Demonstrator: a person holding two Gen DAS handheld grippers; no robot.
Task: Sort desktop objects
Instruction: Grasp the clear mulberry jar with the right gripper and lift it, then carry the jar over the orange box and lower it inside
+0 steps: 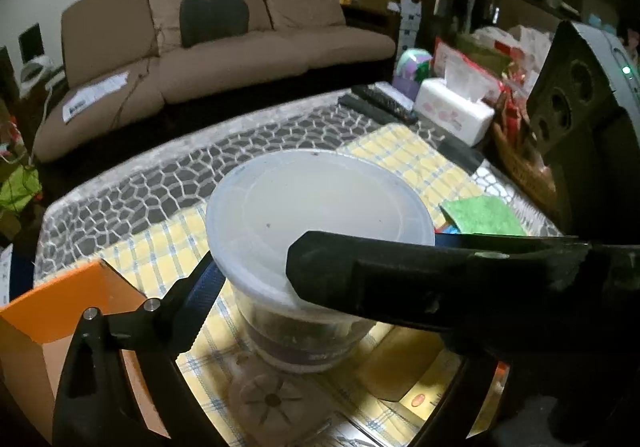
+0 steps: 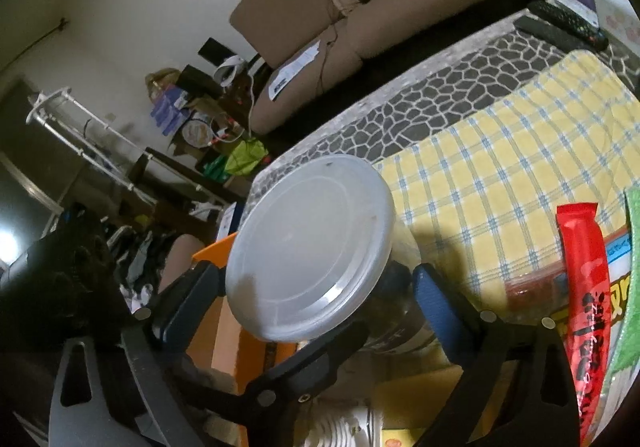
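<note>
The round translucent plastic tub with a white lid (image 2: 310, 247) stands on the yellow checked cloth (image 2: 520, 151) covering the counter. Both tools straddle it, likely to steady it: the right tool (image 2: 316, 287) clamped on its sides, the left tool (image 1: 256, 279) apart.

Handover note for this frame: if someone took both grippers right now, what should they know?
Left gripper: jaws wide, straddling the lidded tub; grip not confirmed.
Right gripper: jaws either side of the same tub, pads close to its wall; contact unclear.
Tub stands on the checked cloth, orange box beside it.
Red packet and green sponge lie unsorted.
Done: nothing visibly sorted. Left: tub, packet, sponge.
</note>
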